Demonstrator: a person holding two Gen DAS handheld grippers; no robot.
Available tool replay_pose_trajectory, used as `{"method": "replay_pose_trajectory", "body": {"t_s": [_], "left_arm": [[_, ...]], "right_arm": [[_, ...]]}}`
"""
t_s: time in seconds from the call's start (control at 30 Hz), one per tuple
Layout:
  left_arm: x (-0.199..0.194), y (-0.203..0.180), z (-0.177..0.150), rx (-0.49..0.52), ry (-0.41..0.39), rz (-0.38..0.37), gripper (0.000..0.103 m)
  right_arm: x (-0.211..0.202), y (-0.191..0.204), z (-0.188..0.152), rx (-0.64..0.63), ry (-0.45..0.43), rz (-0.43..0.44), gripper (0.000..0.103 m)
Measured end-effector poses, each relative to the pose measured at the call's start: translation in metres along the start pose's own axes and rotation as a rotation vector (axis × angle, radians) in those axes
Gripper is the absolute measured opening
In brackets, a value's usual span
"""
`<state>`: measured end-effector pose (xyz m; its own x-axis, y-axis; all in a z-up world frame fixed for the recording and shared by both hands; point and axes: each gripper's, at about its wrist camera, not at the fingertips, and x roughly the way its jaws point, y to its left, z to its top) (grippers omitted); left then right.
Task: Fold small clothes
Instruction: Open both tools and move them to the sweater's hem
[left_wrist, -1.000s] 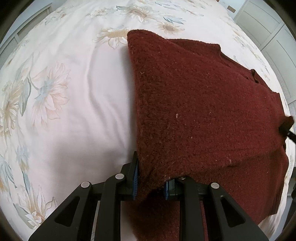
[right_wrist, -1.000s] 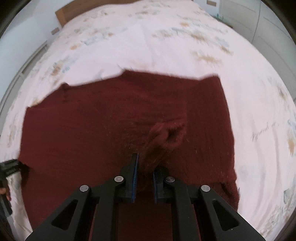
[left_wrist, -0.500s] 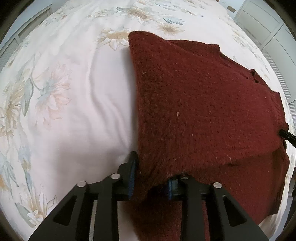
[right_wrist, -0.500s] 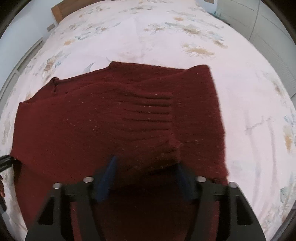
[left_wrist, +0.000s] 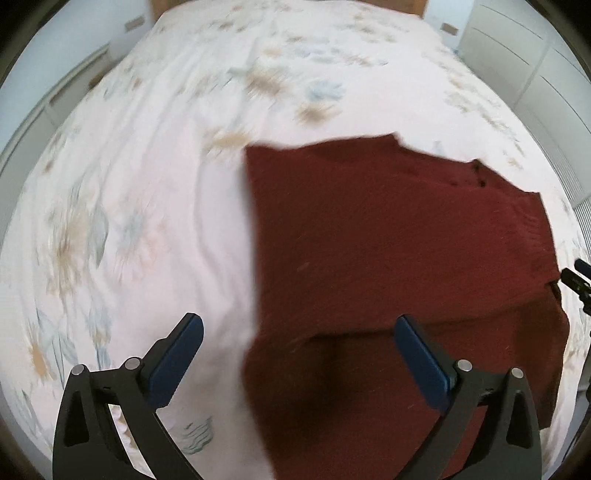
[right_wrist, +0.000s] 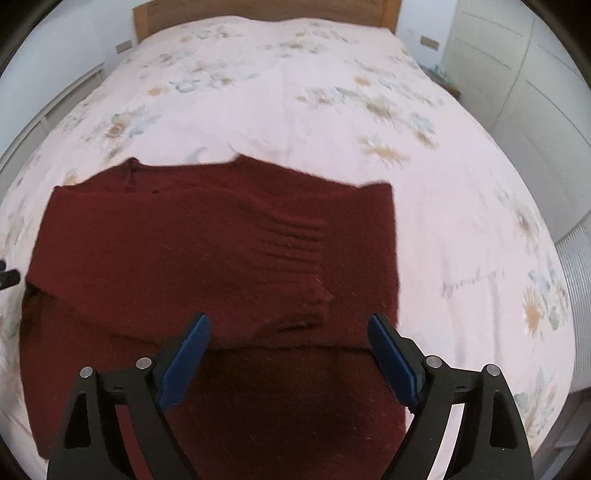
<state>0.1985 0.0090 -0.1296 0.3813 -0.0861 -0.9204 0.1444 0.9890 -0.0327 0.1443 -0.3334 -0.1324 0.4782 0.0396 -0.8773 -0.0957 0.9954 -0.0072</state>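
A dark red knitted sweater (left_wrist: 399, 258) lies flat on the bed, with a sleeve folded across its body; the ribbed cuff (right_wrist: 295, 251) shows in the right wrist view. My left gripper (left_wrist: 295, 332) is open and empty, raised above the sweater's near left edge. My right gripper (right_wrist: 288, 332) is open and empty, raised above the sweater (right_wrist: 184, 258) near the folded cuff. The right gripper's tip shows at the far right of the left wrist view (left_wrist: 576, 277).
The bed has a pale pink floral cover (left_wrist: 129, 203) with a wooden headboard (right_wrist: 258, 7) at the far end. White wardrobe doors (right_wrist: 517, 74) stand on the right, a white wall and low unit on the left.
Both grippers have opened and let go of the sweater, then lifted and pulled back. The folded sleeve now lies flat on the sweater's body.
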Motion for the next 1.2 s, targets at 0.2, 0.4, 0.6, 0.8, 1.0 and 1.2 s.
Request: {"method": "replay_pose_trajectory", "body": {"t_s": [0.2,0.4,0.6,0.8,1.0,1.2], "left_arm": [[0.018,-0.056,0.014,0.044,-0.045,-0.019,0.102],[0.068,-0.076,0.005,0.059,0.029,0.015,0.102],[0.076,-0.061,0.001,0.096,0.006,0.062,0.102],[0.082,-0.026,-0.004,0.043,0.016,0.021,0.102],[0.086,-0.023,0.0,0.012,0.015,0.007,0.102],[0.077,-0.022,0.006,-0.015,0.042,-0.041,0.102]], "right_arm": [[0.015,0.038,0.003,-0.05,-0.014,0.014,0.088],[0.054,0.067,-0.012,-0.108,0.03,0.006,0.088],[0.061,0.045,-0.014,-0.073,0.009,0.012,0.088],[0.062,0.014,-0.017,-0.04,0.004,-0.007,0.088],[0.072,-0.003,-0.023,0.046,0.052,0.014,0.103],[0.054,-0.012,-0.024,0.075,0.017,0.05,0.103]]}}
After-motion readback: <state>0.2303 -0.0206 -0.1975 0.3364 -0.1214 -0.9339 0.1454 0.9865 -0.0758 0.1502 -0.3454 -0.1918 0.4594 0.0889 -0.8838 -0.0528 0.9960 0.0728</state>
